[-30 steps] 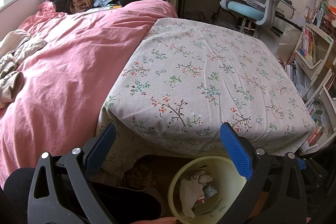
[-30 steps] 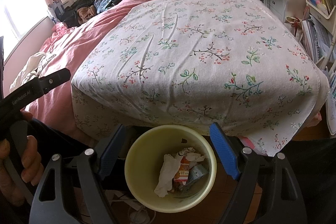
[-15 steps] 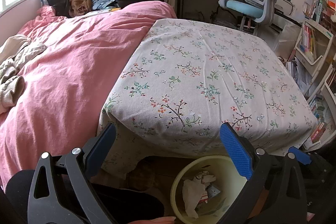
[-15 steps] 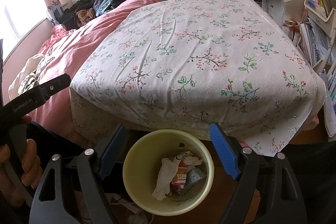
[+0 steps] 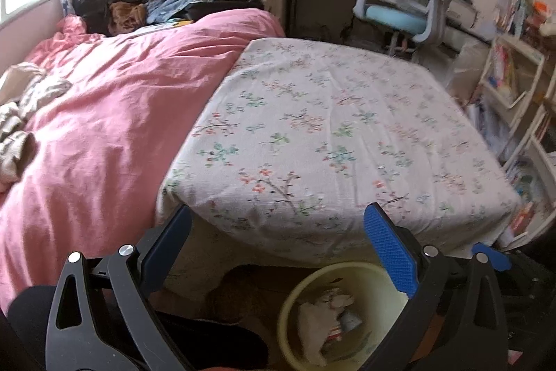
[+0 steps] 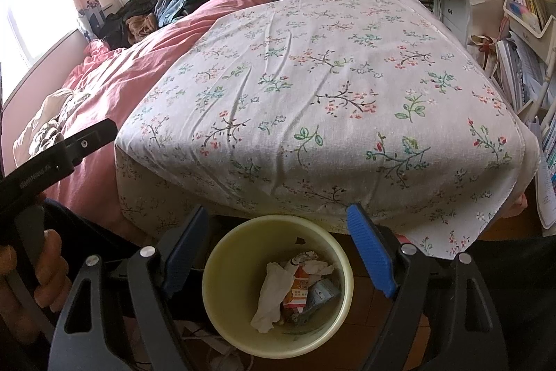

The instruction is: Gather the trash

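Note:
A pale yellow bin (image 6: 222, 270) stands on the floor under the front edge of a table covered with a floral cloth (image 6: 312, 86). It holds a crumpled white tissue (image 6: 274, 294), an orange-and-white wrapper (image 6: 299, 287) and other scraps. My right gripper (image 6: 278, 232) is open and empty, above the bin's rim. My left gripper (image 5: 278, 232) is open and empty, above and left of the bin (image 5: 295, 312), in front of the cloth (image 5: 330, 127). The left gripper's handle, held in a hand (image 6: 31, 273), shows at the left of the right wrist view.
A bed with a pink duvet (image 5: 104, 113) lies left of the table, with piled clothes (image 5: 166, 2) at its far end. A blue-grey desk chair (image 5: 406, 2) and a desk stand behind. Shelves with books (image 6: 528, 23) line the right side.
Both grippers have drawn back and up a little, so the table looks slightly farther away. The bin and its trash have not moved. Both stay open.

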Motion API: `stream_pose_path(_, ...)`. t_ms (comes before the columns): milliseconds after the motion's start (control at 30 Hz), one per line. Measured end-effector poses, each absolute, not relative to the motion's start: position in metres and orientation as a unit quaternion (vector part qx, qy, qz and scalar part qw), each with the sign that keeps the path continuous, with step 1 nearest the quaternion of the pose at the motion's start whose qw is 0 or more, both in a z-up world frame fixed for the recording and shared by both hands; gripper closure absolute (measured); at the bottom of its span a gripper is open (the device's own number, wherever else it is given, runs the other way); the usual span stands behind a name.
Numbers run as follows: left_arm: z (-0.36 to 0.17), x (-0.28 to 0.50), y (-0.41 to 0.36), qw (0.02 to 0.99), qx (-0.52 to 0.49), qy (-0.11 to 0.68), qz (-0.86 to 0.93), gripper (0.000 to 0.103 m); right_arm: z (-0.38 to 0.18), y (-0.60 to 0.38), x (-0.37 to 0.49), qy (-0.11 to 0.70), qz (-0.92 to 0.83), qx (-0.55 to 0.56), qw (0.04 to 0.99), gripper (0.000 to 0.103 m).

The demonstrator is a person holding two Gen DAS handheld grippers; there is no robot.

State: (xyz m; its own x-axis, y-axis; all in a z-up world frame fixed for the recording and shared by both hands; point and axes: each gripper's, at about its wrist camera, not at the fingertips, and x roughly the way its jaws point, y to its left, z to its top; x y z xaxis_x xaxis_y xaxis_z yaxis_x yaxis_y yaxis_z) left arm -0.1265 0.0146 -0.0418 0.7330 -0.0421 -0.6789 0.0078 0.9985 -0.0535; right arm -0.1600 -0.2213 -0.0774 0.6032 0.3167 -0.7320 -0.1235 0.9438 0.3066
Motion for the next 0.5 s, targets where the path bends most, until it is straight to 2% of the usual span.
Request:
stream_pose_path(167,-0.042,-0.13,0.009,0.931,-0.021,0.362,-0.037,0.007,-0.076,-0.223,-0.161,0.423,0.121,0.117,0.89,0.024)
stream_pose_path(500,-0.057,-0.118,0.016,0.901,-0.035,0.432,-0.029,0.007,-0.077,-0.219,-0.161,0.424,0.112,0.105,0.893,0.024)
